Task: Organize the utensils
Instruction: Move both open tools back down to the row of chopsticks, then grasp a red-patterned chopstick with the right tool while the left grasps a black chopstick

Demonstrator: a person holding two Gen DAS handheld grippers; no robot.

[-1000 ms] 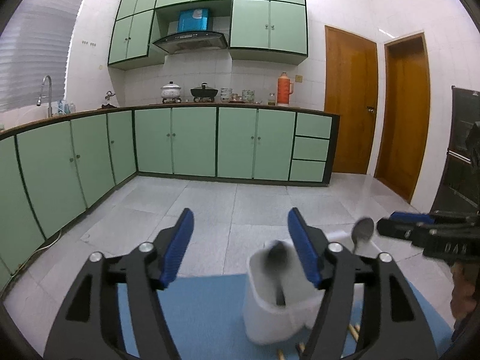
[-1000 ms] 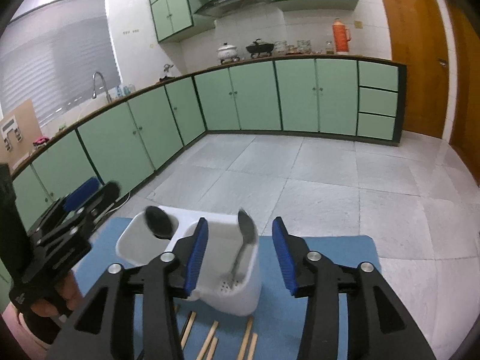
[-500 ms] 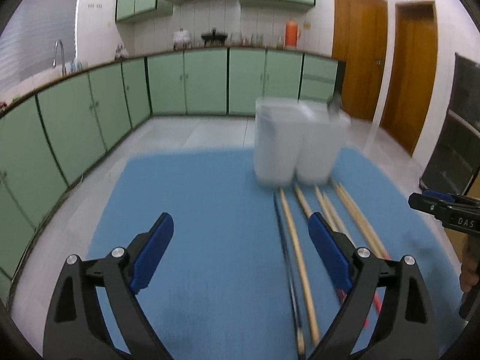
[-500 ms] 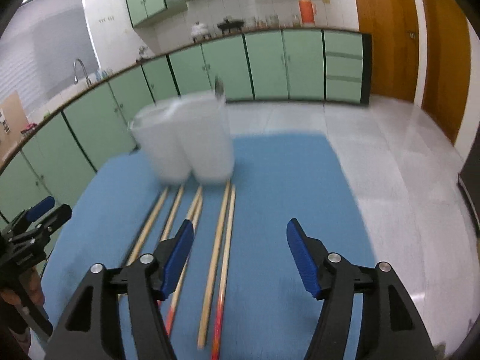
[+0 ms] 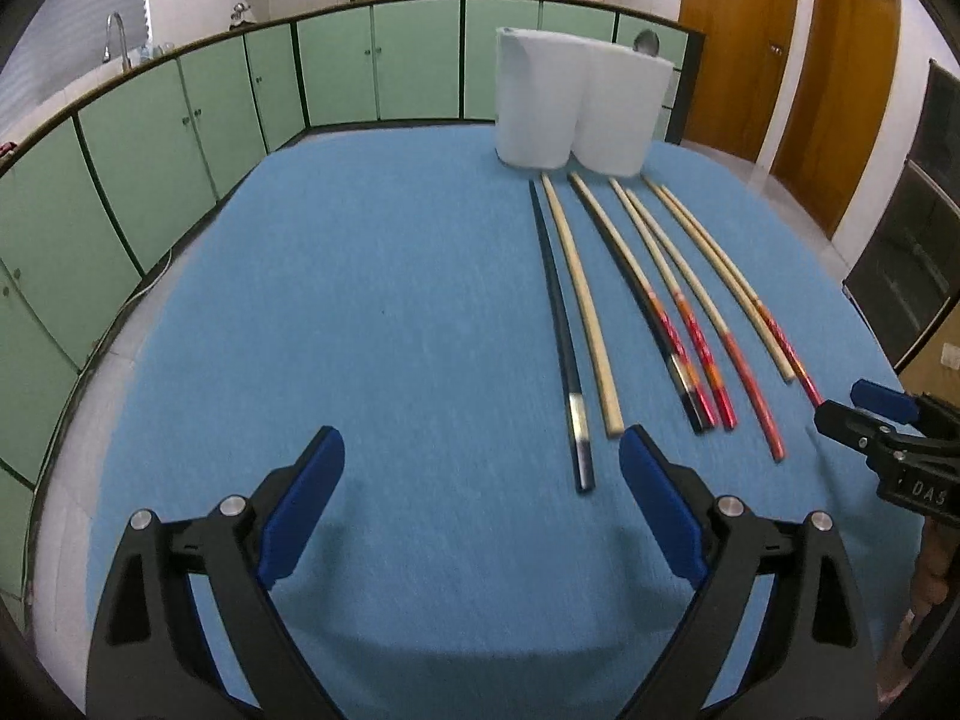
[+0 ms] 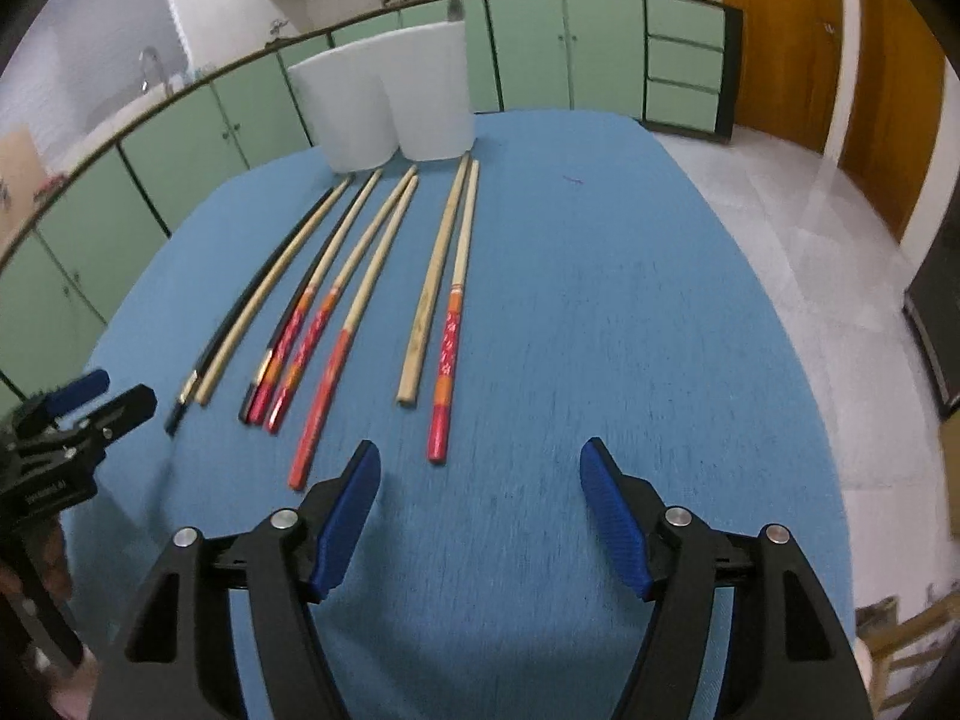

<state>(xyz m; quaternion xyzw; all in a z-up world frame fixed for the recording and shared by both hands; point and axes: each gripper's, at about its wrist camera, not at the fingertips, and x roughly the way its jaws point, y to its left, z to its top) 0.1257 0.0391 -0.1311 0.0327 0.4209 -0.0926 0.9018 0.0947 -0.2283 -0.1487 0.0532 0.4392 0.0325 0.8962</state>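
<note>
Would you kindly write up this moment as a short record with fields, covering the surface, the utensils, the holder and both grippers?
surface: blue mat on a table
holder: white two-compartment holder at the mat's far edge, a spoon bowl showing above its rim
utensils: eight chopsticks lying loose in a row in front of the holder, none held
left gripper: open, empty, above the mat near the black chopstick
right gripper: open, empty, near the red-ended chopsticks
</note>
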